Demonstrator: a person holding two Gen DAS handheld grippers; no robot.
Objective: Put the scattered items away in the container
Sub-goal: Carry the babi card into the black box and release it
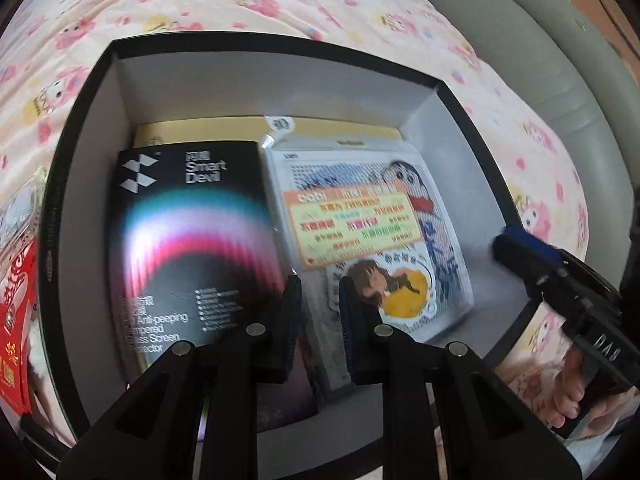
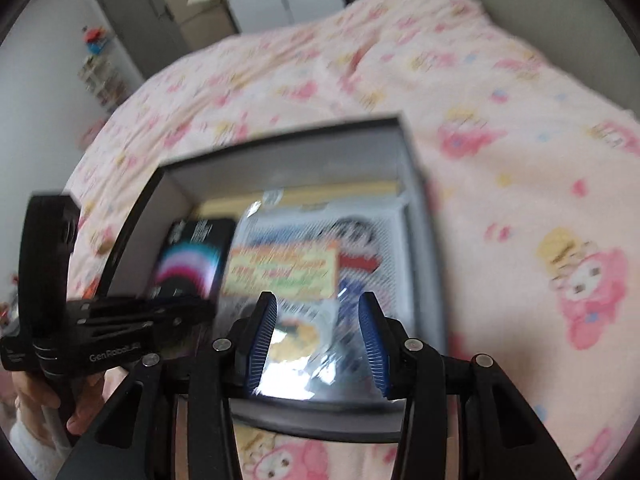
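A black box (image 1: 80, 92) with grey inner walls sits on the bed. Inside lie a black Smart Devil screen protector pack (image 1: 188, 248) on the left and a clear cartoon-printed packet (image 1: 360, 232) on the right, over a yellow sheet (image 1: 340, 128). My left gripper (image 1: 319, 312) hangs over the box between the two items, jaws a little apart and empty. My right gripper (image 2: 316, 336) is open and empty above the box's near edge (image 2: 320, 424), over the cartoon packet (image 2: 288, 268). The right gripper also shows in the left wrist view (image 1: 516, 248).
The box rests on a pink cartoon-print bedsheet (image 2: 500, 160). A red packet (image 1: 14, 340) lies outside the box at its left. A grey padded headboard (image 1: 560, 80) runs along the right. A wardrobe and shelves (image 2: 132, 16) stand beyond the bed.
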